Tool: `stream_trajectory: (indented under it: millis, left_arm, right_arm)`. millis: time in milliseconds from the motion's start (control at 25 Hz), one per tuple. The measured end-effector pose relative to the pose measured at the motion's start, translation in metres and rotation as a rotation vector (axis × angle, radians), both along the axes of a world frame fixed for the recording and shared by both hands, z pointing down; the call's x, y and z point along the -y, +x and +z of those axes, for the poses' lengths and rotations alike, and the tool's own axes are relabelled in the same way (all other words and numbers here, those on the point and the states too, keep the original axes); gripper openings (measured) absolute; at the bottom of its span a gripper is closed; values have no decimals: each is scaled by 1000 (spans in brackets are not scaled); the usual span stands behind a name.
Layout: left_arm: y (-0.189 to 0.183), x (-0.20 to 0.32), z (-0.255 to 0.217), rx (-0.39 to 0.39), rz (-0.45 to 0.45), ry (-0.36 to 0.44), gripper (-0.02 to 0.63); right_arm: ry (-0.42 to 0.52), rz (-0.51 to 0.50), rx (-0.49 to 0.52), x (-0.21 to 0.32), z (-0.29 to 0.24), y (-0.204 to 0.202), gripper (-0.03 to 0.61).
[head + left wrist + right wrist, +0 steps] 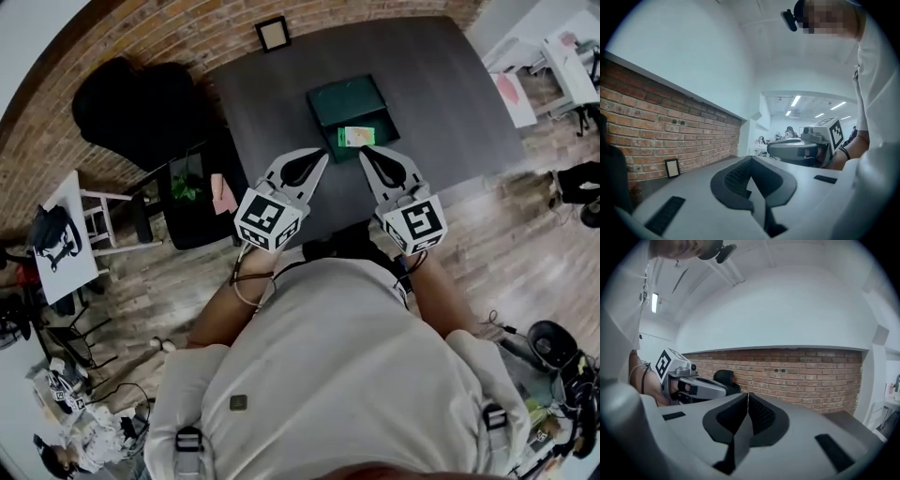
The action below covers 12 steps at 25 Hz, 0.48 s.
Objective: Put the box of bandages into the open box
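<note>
A small green-and-white box of bandages (356,137) lies at the near edge of the dark green open box (342,101) on the dark table (441,103). Whether it rests fully inside I cannot tell. My left gripper (325,157) is held over the table's near side, just left of the bandage box, with its jaws shut and empty (750,159). The tip of my right gripper (364,150) hangs just in front of the bandage box, also shut with nothing between its fingers (748,394). Both gripper views look level across the room, so neither shows either box.
A small framed picture (273,34) leans on the brick wall at the table's far edge, also seen in the left gripper view (672,167). A black chair (131,103) and a low dark stand with a plant (186,187) sit left of the table.
</note>
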<state>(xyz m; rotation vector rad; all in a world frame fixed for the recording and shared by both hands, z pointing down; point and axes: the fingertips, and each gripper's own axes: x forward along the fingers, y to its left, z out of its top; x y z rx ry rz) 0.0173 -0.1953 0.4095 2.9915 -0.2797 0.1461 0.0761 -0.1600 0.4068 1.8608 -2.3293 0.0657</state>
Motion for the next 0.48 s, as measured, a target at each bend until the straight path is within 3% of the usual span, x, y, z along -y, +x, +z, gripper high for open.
stream_trajectory:
  millis: [280,480]
  left_arm:
    - [3,-34,-17,-23,31,18,15]
    - [19,-56,-33,-35,3,38,15]
  right_arm:
    - [40,21,-21,-38,-20,2,25]
    - [61,-10,-24,-62,-34,18,25]
